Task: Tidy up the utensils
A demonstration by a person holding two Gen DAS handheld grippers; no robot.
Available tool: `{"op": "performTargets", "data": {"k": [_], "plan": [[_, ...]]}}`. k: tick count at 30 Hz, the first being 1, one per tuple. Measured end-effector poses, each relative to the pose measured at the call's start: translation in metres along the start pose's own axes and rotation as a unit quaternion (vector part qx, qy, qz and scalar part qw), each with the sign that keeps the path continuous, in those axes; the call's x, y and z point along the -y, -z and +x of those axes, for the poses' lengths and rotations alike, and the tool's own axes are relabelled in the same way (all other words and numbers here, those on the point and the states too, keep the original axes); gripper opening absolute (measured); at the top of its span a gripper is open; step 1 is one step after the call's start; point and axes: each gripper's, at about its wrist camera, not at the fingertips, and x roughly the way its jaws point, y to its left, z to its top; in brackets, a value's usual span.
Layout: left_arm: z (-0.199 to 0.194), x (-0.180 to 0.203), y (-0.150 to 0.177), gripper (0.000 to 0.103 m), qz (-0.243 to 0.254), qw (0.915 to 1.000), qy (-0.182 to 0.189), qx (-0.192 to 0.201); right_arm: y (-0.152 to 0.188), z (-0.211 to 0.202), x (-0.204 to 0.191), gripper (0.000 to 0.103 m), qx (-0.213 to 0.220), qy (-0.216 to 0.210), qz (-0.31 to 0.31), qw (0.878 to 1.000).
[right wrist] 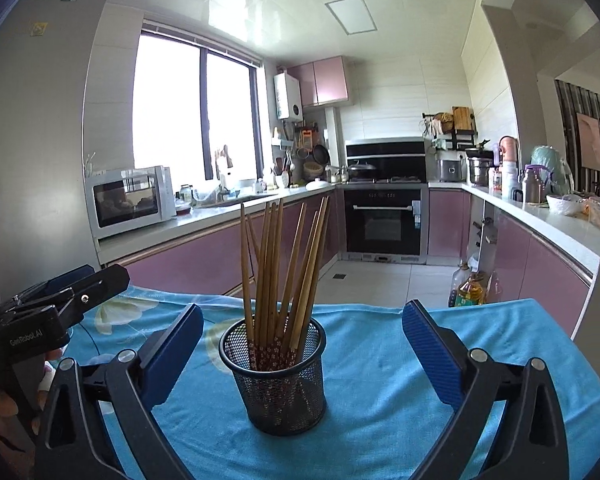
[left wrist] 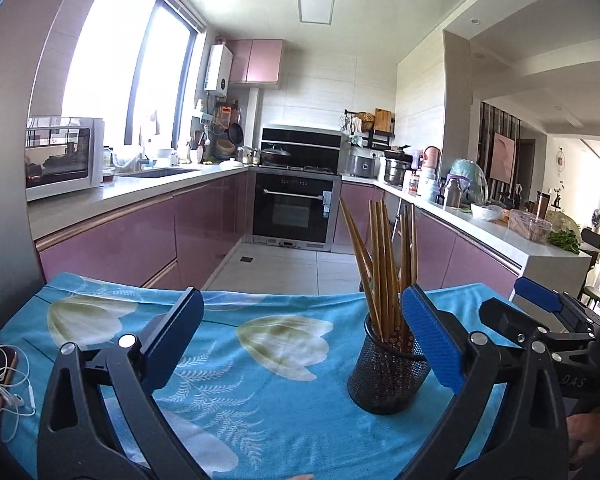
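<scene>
The chopsticks (right wrist: 283, 276) stand bundled in the mesh cup (right wrist: 277, 376) at the frame's lower center, on the blue cloth (right wrist: 380, 380). Left gripper (left wrist: 304, 344) and right gripper (right wrist: 302, 356) hover spread wide, empty, probably because sorting looks finished.

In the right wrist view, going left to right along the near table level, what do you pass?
left gripper at the left edge → right gripper's left finger → black mesh holder with the chopsticks standing in it → its right finger, all over the blue floral cloth.

bare blue cloth (right wrist: 380, 380) all round the mesh cup (right wrist: 277, 376) of upright chopsticks (right wrist: 283, 272)
</scene>
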Motion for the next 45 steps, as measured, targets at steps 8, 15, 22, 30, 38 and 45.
{"op": "performTargets", "data": {"k": [8, 15, 22, 30, 38, 45], "plan": [[-0.029, 0.001, 0.002, 0.097, 0.019, 0.9983, -0.033, 0.045, 0.004, -0.019, -0.01, 0.096, 0.04, 0.026, -0.025, 0.999], [-0.042, 0.001, 0.001, 0.097, 0.017, 0.9972, -0.04, 0.06, 0.006, -0.028, -0.008, 0.096, 0.064, 0.046, -0.018, 0.997], [-0.043, -0.001, 0.001, 0.097, 0.015, 0.9972, -0.041, 0.062, 0.007, -0.03, -0.015, 0.096, 0.07, 0.052, -0.026, 0.996], [-0.043, 0.002, 0.001, 0.097, 0.021, 0.9968, -0.048, 0.061, 0.008, -0.031, -0.018, 0.096, 0.069, 0.053, -0.028, 0.996], [-0.038, 0.0, 0.006, 0.097, 0.019, 0.9971, -0.05, 0.054, 0.01, -0.029, -0.018, 0.096, 0.065, 0.057, -0.027, 0.996], [-0.038, 0.002, 0.007, 0.097, 0.019, 0.997, -0.051, 0.055, 0.009, -0.029, -0.019, 0.096, 0.064, 0.057, -0.028, 0.996]]}}
